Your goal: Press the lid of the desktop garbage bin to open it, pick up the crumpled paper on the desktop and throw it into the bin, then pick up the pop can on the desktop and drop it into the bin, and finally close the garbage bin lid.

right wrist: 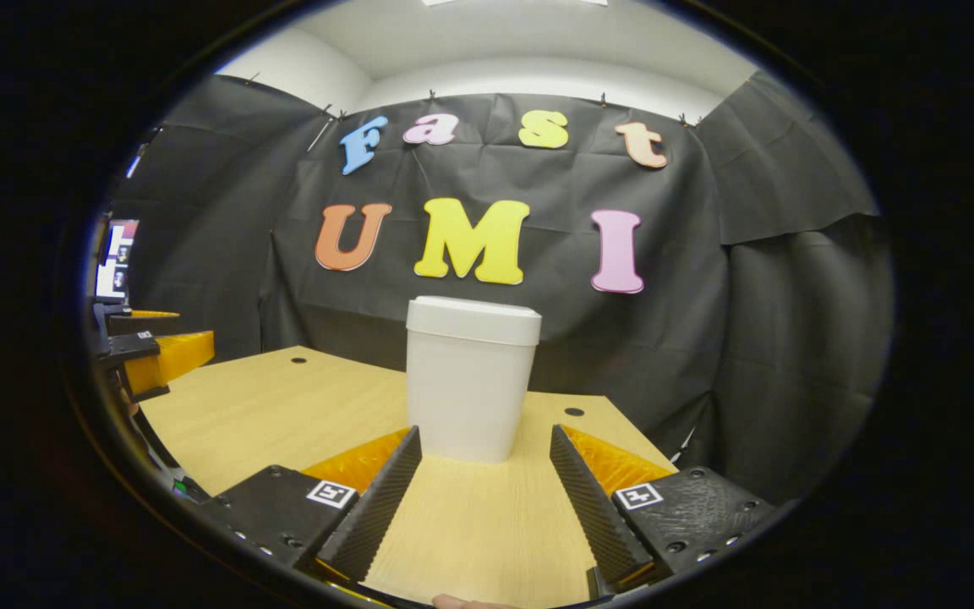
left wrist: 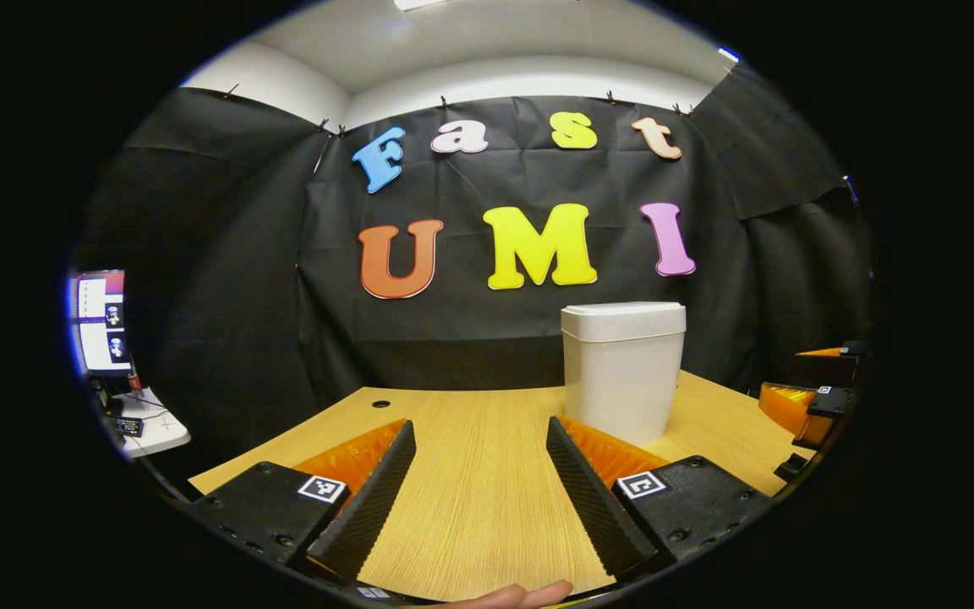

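While the bin (right wrist: 470, 381) stands lidded — both claws gape.

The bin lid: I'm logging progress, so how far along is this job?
Either nothing is done or all of it: the garbage bin stands on the desk with its lid closed, and I see no paper or can on the wood. Nothing is in hand: the left gripper and right gripper are both open and empty, back from the bin. If this is the start, every step remains.

No readable text: the bin (right wrist: 470, 381) is plain, the monitor (left wrist: 102, 321) blurred.
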The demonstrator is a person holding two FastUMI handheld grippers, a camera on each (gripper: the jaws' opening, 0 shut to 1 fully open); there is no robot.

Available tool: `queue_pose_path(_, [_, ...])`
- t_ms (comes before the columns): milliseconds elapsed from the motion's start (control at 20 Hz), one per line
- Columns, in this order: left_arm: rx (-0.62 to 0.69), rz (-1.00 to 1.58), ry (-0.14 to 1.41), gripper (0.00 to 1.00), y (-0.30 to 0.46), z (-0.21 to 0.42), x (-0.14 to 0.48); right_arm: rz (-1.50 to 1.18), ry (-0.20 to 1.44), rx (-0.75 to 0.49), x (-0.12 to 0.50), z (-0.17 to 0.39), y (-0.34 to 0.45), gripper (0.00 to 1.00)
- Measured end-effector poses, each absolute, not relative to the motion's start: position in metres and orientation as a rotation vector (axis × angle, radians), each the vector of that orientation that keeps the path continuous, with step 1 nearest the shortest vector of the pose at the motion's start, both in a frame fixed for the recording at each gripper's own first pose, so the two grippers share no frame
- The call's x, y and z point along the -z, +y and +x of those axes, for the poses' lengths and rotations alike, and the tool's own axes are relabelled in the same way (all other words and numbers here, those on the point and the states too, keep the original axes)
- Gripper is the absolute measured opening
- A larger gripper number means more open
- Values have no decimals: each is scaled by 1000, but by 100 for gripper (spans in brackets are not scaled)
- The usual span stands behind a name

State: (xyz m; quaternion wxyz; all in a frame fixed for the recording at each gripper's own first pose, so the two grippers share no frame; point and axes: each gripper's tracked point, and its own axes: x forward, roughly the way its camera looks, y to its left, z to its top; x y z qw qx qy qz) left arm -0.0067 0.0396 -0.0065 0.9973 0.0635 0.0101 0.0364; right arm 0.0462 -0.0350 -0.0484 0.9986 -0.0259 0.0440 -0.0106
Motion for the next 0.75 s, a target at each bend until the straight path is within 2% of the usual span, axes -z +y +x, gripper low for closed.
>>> queue_pose_path(550, [-69,136,21,100,36,-6,8,-45,99,25,52,48,-38,95])
queue_pose_path(600, [-69,136,23,95,37,-6,8,-46,101,25,53,48,-37,97])
queue_pose_path(650, [-69,137,23,100,37,-6,9,-46,101,25,53,48,-37,97])
queue_pose_path(750, [-70,139,24,100,36,-7,9,-47,105,25,54,48,-37,97])
